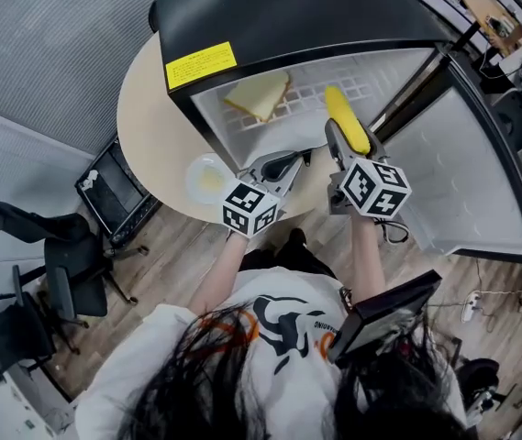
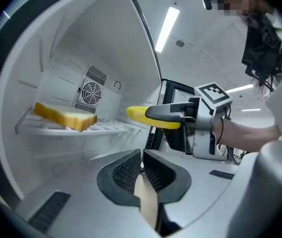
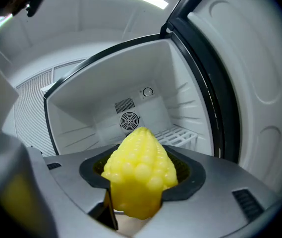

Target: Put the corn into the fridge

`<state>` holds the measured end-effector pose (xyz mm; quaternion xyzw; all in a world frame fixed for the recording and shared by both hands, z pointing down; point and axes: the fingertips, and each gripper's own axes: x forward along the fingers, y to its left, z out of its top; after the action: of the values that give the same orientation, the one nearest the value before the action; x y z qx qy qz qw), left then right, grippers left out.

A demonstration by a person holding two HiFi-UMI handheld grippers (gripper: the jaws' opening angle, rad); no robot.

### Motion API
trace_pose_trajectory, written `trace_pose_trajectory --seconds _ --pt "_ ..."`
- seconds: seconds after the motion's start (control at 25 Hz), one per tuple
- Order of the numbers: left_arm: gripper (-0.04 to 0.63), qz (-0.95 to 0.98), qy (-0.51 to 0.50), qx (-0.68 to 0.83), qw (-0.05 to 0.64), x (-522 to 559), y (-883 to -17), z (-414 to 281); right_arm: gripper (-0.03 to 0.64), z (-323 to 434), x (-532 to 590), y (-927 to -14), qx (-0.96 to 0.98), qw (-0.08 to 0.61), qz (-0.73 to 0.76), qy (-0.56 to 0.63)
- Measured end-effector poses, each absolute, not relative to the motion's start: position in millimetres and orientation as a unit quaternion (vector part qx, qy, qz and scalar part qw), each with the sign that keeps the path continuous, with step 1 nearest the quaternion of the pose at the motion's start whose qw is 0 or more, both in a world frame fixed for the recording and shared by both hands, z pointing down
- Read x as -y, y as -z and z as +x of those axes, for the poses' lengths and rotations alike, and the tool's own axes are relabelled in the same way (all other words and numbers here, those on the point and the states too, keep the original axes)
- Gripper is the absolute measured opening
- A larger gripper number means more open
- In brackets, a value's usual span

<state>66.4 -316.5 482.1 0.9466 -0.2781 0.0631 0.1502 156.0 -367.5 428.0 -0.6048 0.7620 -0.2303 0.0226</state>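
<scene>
Right at the open front of the small black fridge (image 1: 288, 7), the right gripper (image 1: 338, 145) is clenched on a yellow cob of corn (image 3: 140, 172). The corn is held in the air, its pointed tip aimed inward and near the front edge of the white wire shelf (image 2: 106, 128). A yellow-crusted slice of bread (image 2: 64, 115) lies on that shelf, further left. The left gripper (image 2: 141, 170) is beside the right one, jaws pressed together on nothing. The fridge stands on a round beige desk (image 1: 146, 126), and its white-lined door (image 1: 462, 163) is swung wide to the right.
</scene>
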Motion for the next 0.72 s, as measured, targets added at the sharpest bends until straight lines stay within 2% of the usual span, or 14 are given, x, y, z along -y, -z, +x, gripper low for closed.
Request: trace_pose_trajectory --seconds 0.32,0.72 --pt "0.012 0.942 -0.066 0.294 0.145 332 -481 74 0.253 171 429 -431 -0.772 -0.012 -0.603 0.199" --pt "0.012 0.937 -0.067 0.313 0.141 345 -479 76 0.253 170 482 -447 -0.78 -0.112 -0.6 0.14"
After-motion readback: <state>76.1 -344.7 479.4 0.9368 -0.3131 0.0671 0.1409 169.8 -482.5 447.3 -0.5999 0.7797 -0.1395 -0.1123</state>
